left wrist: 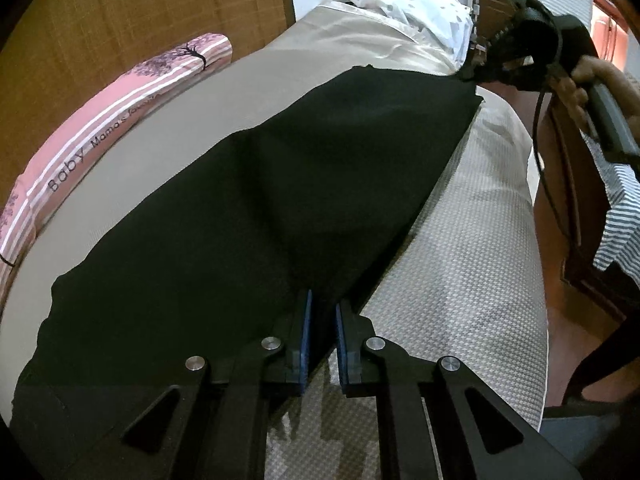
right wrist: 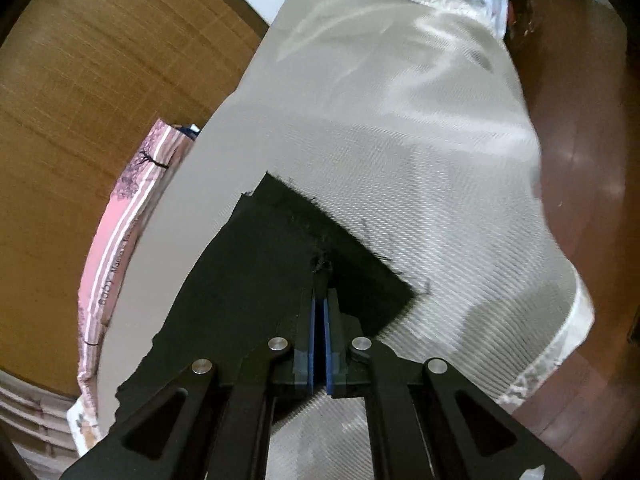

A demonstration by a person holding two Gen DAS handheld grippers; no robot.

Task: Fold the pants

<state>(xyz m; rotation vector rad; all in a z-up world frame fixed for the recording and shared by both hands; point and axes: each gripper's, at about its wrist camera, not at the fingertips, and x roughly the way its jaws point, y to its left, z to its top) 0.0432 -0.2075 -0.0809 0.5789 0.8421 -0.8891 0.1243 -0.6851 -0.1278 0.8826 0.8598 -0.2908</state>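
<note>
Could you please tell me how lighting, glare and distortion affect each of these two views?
Left wrist view: fisheye bends the pink striped bolster into an arc; the black pants read as a near-featureless dark mass.
Right wrist view: glare streaks the shiny beige bedsheet; the far edge looks soft and blurred; the right gripper casts a shadow beside the pants.

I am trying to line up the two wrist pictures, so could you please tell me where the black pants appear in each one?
Left wrist view: the black pants run diagonally from lower left to upper right across the bed, their far end at the right gripper.
Right wrist view: only one end of the pants shows, at lower centre, pinched in that gripper.
Shared landmark: the pink striped bolster at the left.
</note>
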